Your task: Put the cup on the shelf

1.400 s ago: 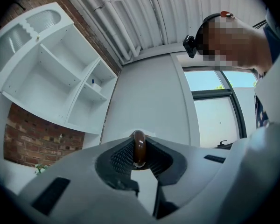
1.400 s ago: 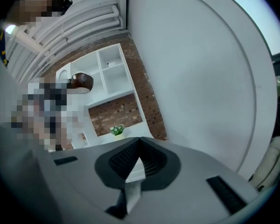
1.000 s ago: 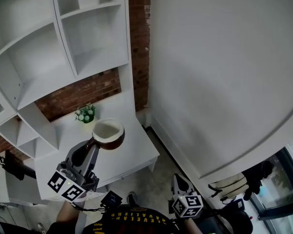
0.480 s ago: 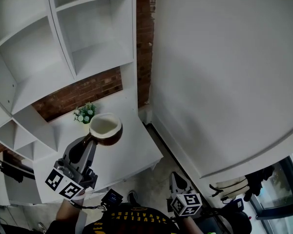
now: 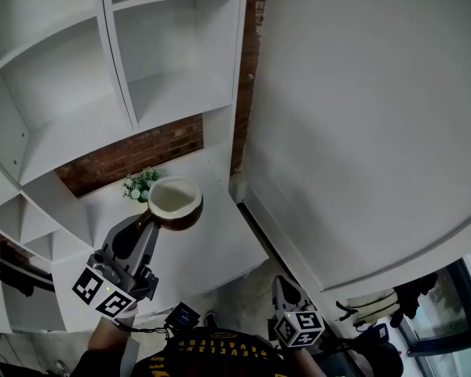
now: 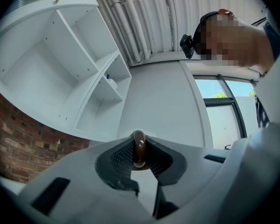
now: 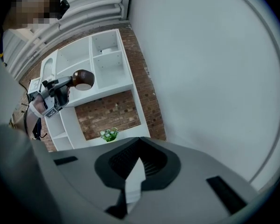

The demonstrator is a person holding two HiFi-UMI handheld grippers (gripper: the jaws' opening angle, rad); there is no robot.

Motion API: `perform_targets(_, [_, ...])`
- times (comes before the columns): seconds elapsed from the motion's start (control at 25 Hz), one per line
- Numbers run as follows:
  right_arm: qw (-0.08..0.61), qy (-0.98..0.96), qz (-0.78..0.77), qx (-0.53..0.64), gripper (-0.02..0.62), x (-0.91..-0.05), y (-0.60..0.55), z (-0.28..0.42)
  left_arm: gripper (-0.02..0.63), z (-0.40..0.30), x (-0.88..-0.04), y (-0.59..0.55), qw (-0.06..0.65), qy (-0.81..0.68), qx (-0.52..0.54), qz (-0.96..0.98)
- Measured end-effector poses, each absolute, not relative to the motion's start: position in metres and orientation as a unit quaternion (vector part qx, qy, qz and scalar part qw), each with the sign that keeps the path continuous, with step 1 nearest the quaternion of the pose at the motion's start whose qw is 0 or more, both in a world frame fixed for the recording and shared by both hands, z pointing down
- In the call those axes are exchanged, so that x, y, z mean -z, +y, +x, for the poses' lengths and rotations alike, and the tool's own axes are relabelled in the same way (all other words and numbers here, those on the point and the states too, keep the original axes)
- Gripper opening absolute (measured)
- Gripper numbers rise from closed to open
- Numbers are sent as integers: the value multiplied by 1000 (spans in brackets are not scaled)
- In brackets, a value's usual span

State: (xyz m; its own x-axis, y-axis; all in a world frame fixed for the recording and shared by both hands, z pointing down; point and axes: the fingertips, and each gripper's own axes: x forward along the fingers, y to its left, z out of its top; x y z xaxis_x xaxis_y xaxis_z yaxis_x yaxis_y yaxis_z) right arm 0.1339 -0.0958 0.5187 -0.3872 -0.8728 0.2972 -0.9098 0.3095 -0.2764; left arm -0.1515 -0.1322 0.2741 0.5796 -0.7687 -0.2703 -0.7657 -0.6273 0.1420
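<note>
Cup (image 5: 174,203): brown glaze outside, pale inside; judged rigid ceramic, moderately heavy, slick, breakable. Best hold is the loop handle (image 6: 139,148), as now. Handle grip leaves the bowl cantilevered, so it may swing if the pinch slackens. Left gripper (image 5: 150,221) pinches that handle between its pads; bowl sits just beyond the jaw tips, mouth up, in the air over the white ledge (image 5: 220,250), near the small plant (image 5: 139,184) at its back edge, below the shelf (image 5: 173,96) compartments. Right gripper (image 5: 286,291) low, jaws pressed together, empty

No legible txt (shirt print (image 5: 213,349) blurry)
</note>
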Motion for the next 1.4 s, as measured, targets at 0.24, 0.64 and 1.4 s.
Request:
perform_targets(0.24, [52, -810, 548, -201, 5, -517, -105, 105, 48, -180, -272, -145, -2, -431, 168, 886])
perform_targets(0.64, [70, -821, 530, -200, 5, -525, -124, 82, 48, -200, -272, -171, -8, -453, 174, 874])
perform_targets(1.4, [64, -864, 459, -198, 5, -525, -227, 78, 48, -196, -243, -242, -39, -522, 166, 836])
